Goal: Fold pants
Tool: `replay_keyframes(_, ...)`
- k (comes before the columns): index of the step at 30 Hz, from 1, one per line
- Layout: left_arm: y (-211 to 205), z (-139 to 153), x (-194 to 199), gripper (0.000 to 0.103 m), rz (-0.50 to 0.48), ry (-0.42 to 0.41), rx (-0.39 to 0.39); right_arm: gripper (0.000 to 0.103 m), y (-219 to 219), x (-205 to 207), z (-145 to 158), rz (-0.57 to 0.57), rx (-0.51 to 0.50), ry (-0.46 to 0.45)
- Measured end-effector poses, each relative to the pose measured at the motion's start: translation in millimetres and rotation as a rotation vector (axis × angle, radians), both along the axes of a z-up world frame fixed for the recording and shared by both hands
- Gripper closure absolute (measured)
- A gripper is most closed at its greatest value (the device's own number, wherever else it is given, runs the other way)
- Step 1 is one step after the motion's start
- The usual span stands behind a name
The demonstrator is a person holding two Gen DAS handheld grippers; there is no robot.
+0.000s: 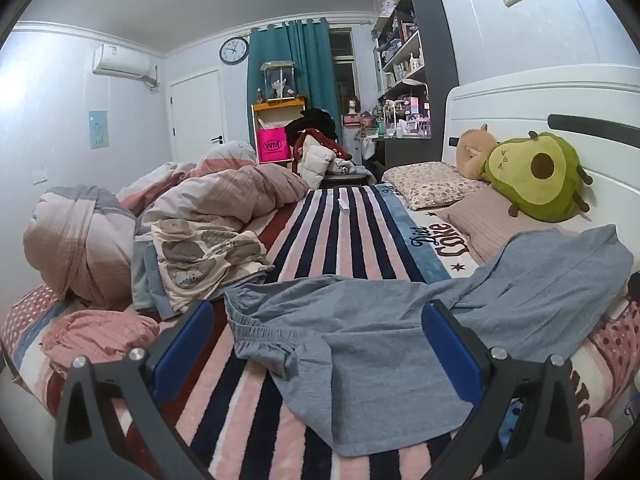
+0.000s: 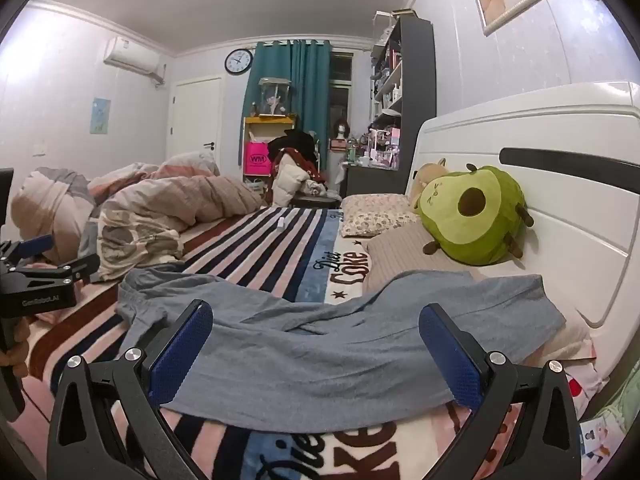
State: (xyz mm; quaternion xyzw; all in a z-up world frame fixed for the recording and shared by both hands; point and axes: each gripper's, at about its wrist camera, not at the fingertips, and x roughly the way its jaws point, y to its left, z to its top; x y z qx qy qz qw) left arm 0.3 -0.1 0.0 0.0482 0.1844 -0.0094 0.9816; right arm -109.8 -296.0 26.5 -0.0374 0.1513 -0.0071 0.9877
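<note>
Pants [image 1: 360, 344], one pair in blue-grey knit, lie spread on the striped blanket [image 1: 344, 236] that covers the bed. In the left wrist view we see the elastic waistband [image 1: 256, 332] at lower centre-left, with the long axis running from there toward the right edge of the frame; one leg extends to the upper right and lies over a beige pillow [image 1: 492, 224], while the other falls toward the bottom of the frame. In the right wrist view the same pants [image 2: 320, 344] stretch across the middle of the frame, waistband at left, leg ends at right near the white headboard [image 2: 560, 184].

We count two grippers. The left gripper [image 1: 320, 352] has its jaws spread wide, the blue pads [image 1: 184, 344] apart on either side of the garment and gripping nothing. The right gripper [image 2: 316, 352] likewise has its jaws wide apart above the pants, with nothing between them. The left gripper also appears at the left edge of the right wrist view.

We count two plush toys at the headboard: one green avocado plush [image 1: 536, 176] and one tan plush [image 1: 472, 148] behind it. Two pillows lie below them, the second a floral pillow [image 1: 428, 184]. One crumpled duvet [image 1: 200, 196] occupies the left of the bed, and one wall clock [image 1: 234, 50] hangs at upper centre.
</note>
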Motion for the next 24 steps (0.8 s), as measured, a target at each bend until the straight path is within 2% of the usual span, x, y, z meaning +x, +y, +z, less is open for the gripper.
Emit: replay_keyframes(24, -3.2, 0.8, 1.6, 0.001, -0.020, 0.003, -0.022, 0.000, -0.6, 0.5, -0.6, 0.003, 0.011, 0.000)
